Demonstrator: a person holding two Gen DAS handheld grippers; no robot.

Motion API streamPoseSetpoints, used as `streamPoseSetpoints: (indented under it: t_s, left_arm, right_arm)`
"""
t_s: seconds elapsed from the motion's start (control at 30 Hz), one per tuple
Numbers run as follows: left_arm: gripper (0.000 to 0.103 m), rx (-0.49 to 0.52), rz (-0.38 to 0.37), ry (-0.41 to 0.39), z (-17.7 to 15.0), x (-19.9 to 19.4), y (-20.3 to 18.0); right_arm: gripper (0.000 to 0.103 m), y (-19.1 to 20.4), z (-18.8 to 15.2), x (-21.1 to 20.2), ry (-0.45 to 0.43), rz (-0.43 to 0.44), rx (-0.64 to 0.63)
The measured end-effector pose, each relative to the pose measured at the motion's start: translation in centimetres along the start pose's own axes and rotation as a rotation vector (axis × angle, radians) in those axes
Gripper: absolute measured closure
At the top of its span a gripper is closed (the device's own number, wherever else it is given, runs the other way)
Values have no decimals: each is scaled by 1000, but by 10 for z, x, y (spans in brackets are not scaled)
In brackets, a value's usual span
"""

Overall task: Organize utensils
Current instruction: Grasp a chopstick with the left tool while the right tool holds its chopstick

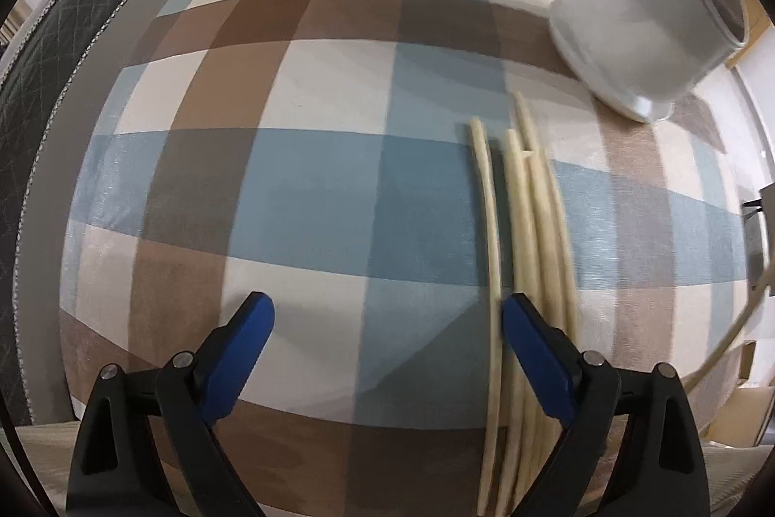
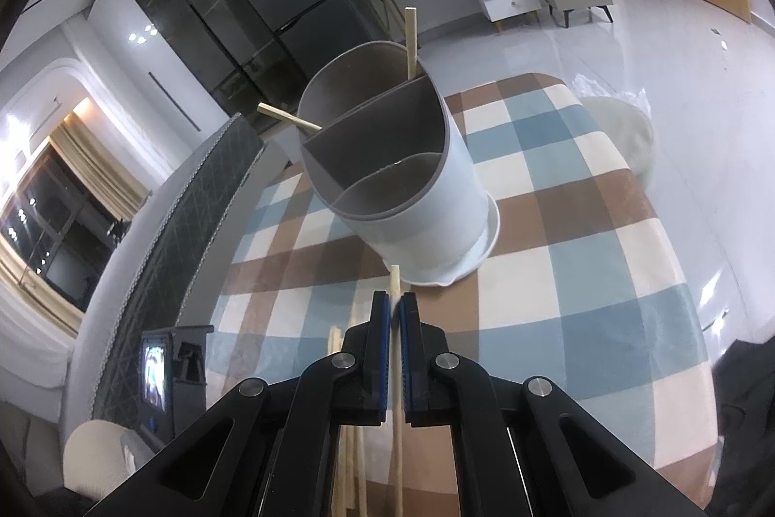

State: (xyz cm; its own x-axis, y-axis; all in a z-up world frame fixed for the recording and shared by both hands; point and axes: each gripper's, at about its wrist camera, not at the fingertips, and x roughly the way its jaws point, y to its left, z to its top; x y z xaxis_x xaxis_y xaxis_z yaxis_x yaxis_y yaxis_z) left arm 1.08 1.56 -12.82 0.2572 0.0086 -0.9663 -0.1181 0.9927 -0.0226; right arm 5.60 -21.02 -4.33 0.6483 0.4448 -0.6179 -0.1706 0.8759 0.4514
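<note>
Left wrist view: left gripper (image 1: 387, 323) low centre of frame, jaws wide but easing closed, pointing steeply down at the checked tablecloth (image 1: 315, 90); loose chopsticks (image 1: 525, 197) lie in a bundle right of centre, one stick just inside the right finger, not pinched; holder (image 1: 644, 27) at upper right.

Right wrist view: right gripper (image 2: 393, 313) bottom centre, clamped on a single chopstick (image 2: 396, 371) whose tip pokes up towards the holder's base; holder (image 2: 387, 158) mid-frame w/ three compartments, two chopsticks (image 2: 410, 37) already standing in the far one; more sticks lie at lower left.

Step, prob.: carrying one stick to the holder while left lines up the next pick. Next: lift right, tilt stick upright, aim at far compartment, release; left needs to centre over one stick.
</note>
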Motion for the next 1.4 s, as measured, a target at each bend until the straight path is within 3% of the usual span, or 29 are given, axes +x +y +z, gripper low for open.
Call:
streamPoseSetpoints:
  t_s: [0.4, 0.5, 0.67, 0.77, 0.9, 1.17, 1.4]
  left_arm:
    - [35, 39, -10, -14, 43, 6, -4]
    - [49, 59, -7, -29, 61, 6, -14]
    - [98, 105, -27, 0, 72, 5, -33]
    - [101, 125, -54, 45, 76, 6, -40]
    - [101, 99, -94, 40, 80, 0, -35]
    - [101, 41, -193, -105, 50, -57, -7]
    - [101, 67, -213, -177, 30, -86, -19]
  right_arm:
    - [100, 8, 4, 10, 12, 3, -1]
    - [100, 8, 6, 12, 14, 7, 0]
    - [100, 7, 8, 15, 12, -1, -1]
    - [100, 6, 8, 17, 16, -11, -3]
    - [100, 8, 6, 17, 13, -22, -23]
    - [100, 19, -2, 5, -34, -35, -83]
    - [100, 34, -15, -10, -87, -47, -125]
